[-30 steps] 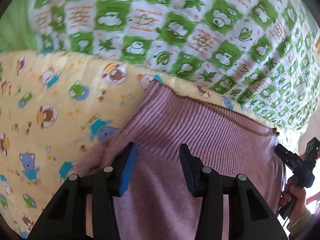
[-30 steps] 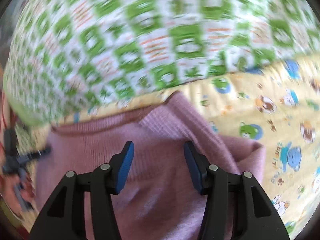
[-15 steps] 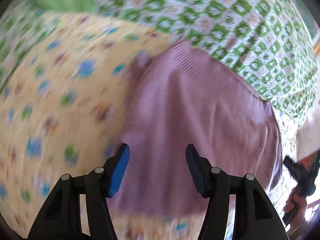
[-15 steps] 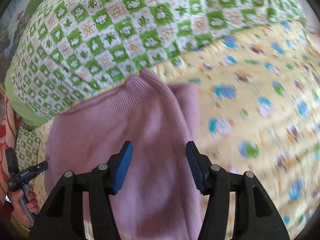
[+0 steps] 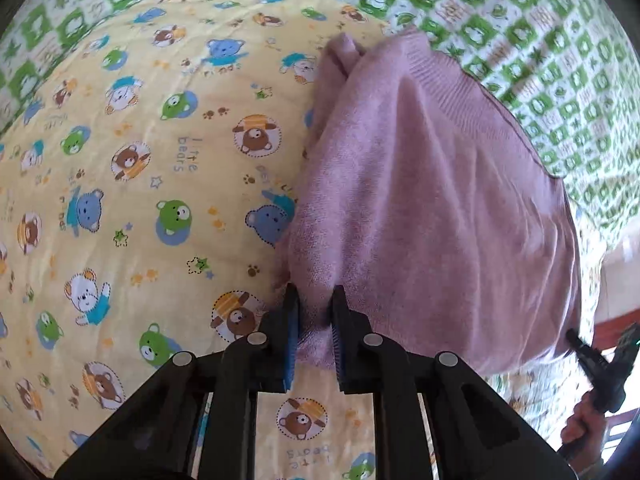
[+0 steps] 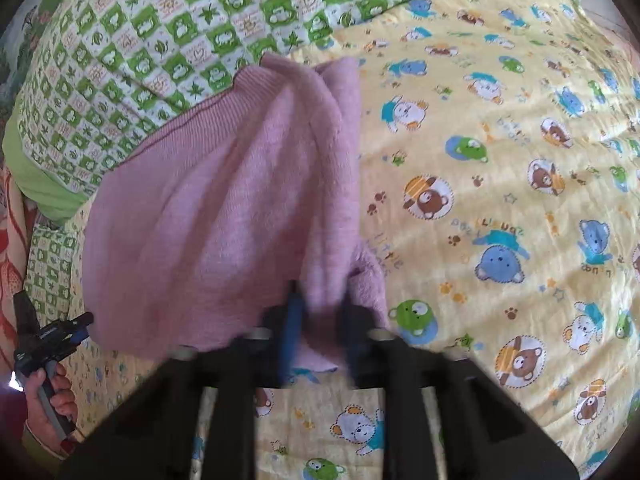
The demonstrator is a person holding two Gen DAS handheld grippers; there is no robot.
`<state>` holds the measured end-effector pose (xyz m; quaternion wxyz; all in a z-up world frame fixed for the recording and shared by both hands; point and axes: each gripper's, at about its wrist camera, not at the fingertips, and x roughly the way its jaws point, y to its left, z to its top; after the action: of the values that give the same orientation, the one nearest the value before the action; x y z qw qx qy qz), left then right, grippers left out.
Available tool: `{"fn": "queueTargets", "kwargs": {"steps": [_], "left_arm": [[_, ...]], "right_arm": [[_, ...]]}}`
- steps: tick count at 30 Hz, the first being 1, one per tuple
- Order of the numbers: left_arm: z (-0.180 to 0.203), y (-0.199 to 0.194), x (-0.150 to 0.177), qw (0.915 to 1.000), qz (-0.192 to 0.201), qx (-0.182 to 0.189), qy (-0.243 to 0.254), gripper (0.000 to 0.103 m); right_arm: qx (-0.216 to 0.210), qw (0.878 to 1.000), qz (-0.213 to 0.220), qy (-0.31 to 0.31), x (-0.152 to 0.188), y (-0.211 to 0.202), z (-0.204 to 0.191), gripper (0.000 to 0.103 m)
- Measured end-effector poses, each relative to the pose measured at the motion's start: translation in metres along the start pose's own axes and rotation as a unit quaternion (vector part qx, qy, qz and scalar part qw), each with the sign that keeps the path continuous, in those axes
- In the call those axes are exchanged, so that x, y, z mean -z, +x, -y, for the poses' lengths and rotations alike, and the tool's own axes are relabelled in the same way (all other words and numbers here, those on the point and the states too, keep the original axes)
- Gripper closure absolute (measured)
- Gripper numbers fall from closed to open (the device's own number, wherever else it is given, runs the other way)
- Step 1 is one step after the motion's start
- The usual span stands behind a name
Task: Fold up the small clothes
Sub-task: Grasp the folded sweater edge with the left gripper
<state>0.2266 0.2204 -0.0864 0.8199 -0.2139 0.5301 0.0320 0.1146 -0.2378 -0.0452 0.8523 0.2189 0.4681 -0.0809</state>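
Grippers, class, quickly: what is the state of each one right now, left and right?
Left gripper: jaws closing, pinching the near edge of the pink knitted sweater.
Right gripper: jaws closing on the sweater's near edge; blurred.

Left gripper point(image 5: 313, 312) at 6 o'clock, pitched steeply down, jaws closing on cloth. Right gripper point(image 6: 320, 312) likewise, motion-blurred, jaws closing on cloth.

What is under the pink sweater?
The pink sweater lies on a yellow bear-print quilt; its ribbed far edge reaches a green checked blanket. The quilt shows all around, but the sweater covers whatever is directly beneath its middle.
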Motion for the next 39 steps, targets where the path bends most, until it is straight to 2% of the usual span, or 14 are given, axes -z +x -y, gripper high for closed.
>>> {"fn": "queueTargets", "kwargs": {"steps": [2, 5, 9, 10, 11, 13, 14, 15, 19, 23, 25, 28, 34, 39], "left_arm": [[0.003, -0.011, 0.001, 0.9997, 0.009, -0.002, 0.021, 0.092], [-0.001, -0.006, 0.006, 0.9992, -0.007, -0.014, 0.036, 0.092], [-0.003, 0.003, 0.007, 0.9991, -0.015, -0.018, 0.035, 0.090], [-0.004, 0.002, 0.006, 0.9993, -0.016, -0.016, 0.030, 0.087], [-0.006, -0.002, 0.006, 0.9996, -0.018, -0.012, 0.019, 0.079], [-0.011, -0.008, 0.006, 0.9997, -0.021, -0.012, -0.001, 0.065], [-0.016, -0.012, 0.008, 0.9994, -0.024, -0.012, -0.020, 0.054], [-0.021, -0.014, 0.010, 0.9991, -0.027, -0.007, -0.033, 0.049], [-0.029, -0.022, 0.026, 0.9957, -0.040, 0.029, -0.079, 0.048], [-0.021, -0.012, 0.041, 0.9906, -0.058, 0.064, -0.107, 0.045], [-0.021, -0.007, 0.045, 0.9873, -0.061, 0.074, -0.127, 0.044], [-0.018, 0.004, 0.038, 0.9803, -0.057, 0.090, -0.166, 0.041], [-0.018, 0.015, 0.021, 0.9676, -0.031, 0.104, -0.228, 0.033], [-0.005, 0.021, 0.013, 0.9707, -0.007, 0.080, -0.227, 0.033]], "right_arm": [[0.000, 1.000, 0.006, -0.012, -0.001, -0.011, -0.002, 0.093], [0.003, 1.000, 0.017, -0.009, -0.006, -0.031, 0.007, 0.094], [0.040, 0.999, -0.014, 0.003, 0.000, -0.018, 0.033, 0.095], [0.042, 0.999, -0.028, 0.018, 0.003, -0.010, 0.040, 0.095], [0.041, 0.998, -0.034, 0.028, 0.005, -0.007, 0.045, 0.095], [0.040, 0.998, -0.030, 0.042, 0.005, -0.009, 0.045, 0.082], [0.041, 0.998, -0.024, 0.044, 0.004, -0.013, 0.044, 0.074], [0.044, 0.998, -0.018, 0.042, 0.004, -0.017, 0.040, 0.071], [0.062, 0.998, 0.016, 0.002, 0.001, -0.038, 0.019, 0.071], [0.045, 0.998, 0.043, -0.033, -0.004, -0.050, -0.010, 0.071], [0.019, 0.997, 0.047, -0.050, -0.005, -0.050, -0.029, 0.071], [-0.021, 0.997, 0.018, -0.070, -0.005, -0.031, -0.059, 0.071], [-0.048, 0.994, -0.016, -0.096, -0.005, 0.009, -0.089, 0.071], [-0.044, 0.993, -0.048, -0.099, -0.008, 0.038, -0.093, 0.071]]}}
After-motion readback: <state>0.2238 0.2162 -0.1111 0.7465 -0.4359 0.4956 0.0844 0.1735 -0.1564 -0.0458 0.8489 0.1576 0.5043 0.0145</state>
